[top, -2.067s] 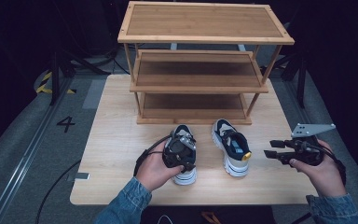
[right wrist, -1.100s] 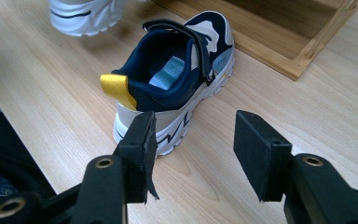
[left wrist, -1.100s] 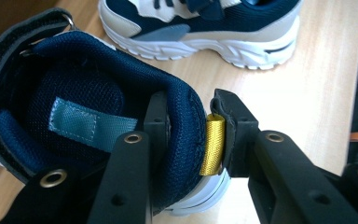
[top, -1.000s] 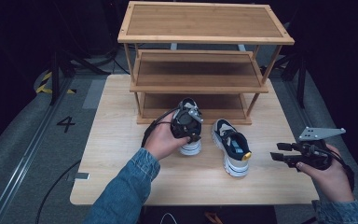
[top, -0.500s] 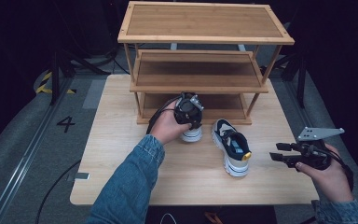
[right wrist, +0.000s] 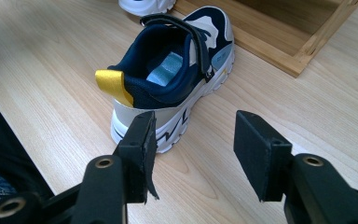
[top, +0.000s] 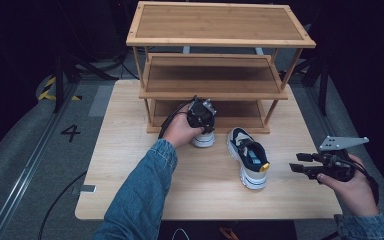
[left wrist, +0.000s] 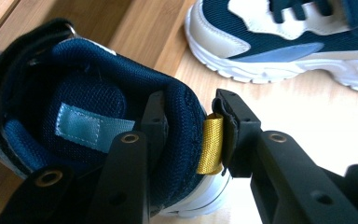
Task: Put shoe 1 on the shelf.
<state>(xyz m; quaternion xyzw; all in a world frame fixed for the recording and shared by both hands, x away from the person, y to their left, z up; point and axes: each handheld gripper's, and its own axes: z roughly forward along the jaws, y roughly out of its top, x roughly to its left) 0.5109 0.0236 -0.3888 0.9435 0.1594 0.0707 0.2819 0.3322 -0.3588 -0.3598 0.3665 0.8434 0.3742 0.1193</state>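
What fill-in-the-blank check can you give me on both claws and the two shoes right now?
1. The left claw is shut on the held shoe at its ____.
2. The right claw is ____ and holds nothing.
3. The other shoe stands on the ____.
4. The pull tab on the held shoe is ____.

Missing words: heel; open; table; yellow

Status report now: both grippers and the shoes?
Left gripper shut on held shoe's heel collar, at shoe rack bottom shelf. Right gripper open, empty. Second shoe on table.
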